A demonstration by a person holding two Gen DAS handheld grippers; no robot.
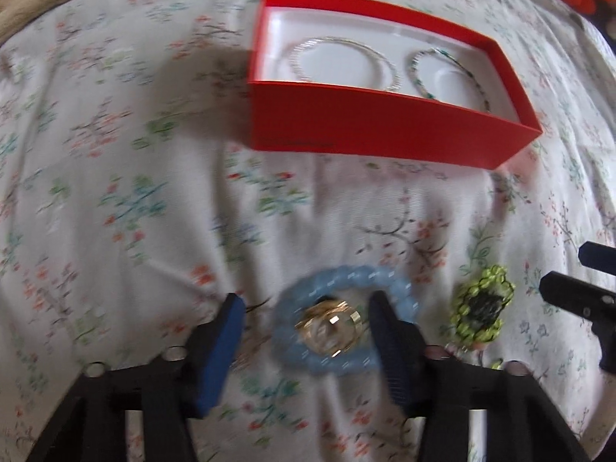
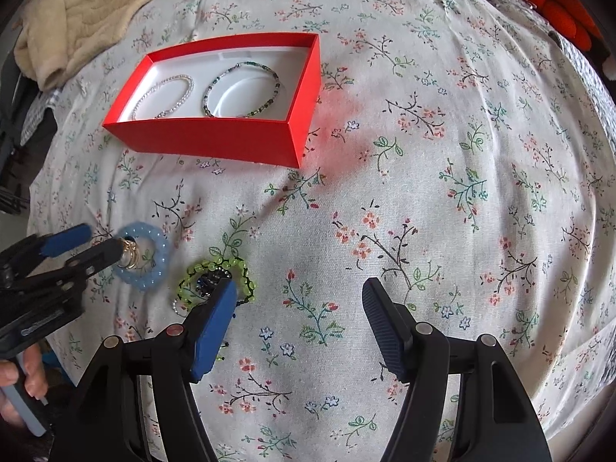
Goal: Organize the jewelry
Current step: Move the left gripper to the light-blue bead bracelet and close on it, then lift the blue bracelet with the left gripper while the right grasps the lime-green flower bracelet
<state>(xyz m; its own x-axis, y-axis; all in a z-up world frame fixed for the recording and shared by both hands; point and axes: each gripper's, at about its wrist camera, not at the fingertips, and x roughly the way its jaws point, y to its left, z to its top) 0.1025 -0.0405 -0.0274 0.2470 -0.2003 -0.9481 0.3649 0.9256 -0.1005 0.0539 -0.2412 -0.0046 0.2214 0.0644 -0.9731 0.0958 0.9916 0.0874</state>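
Note:
A light blue bead bracelet [image 1: 335,273] [image 2: 163,254] lies on the floral sheet with gold rings [image 1: 327,327] [image 2: 131,254] inside its loop. My left gripper [image 1: 306,308] [image 2: 100,240] points down over them with its jaws on either side. The left pad stands clear of the beads, and the right finger overlaps the bracelet's edge. A lime green bead bracelet [image 1: 481,304] [image 2: 208,267] around a dark piece lies just to the right. My right gripper [image 2: 299,292] [image 1: 569,273] is open over bare sheet, and its left finger covers part of the green bracelet.
A red box [image 1: 385,131] [image 2: 215,142] farther back holds a silver bracelet [image 1: 389,69] [image 2: 188,81] and a dark green bead bracelet [image 1: 415,77] [image 2: 277,81]. A beige blanket [image 2: 84,7] lies at the far left and an orange cushion [image 2: 554,4] at the far right. A hand [image 2: 23,385] holds the left gripper.

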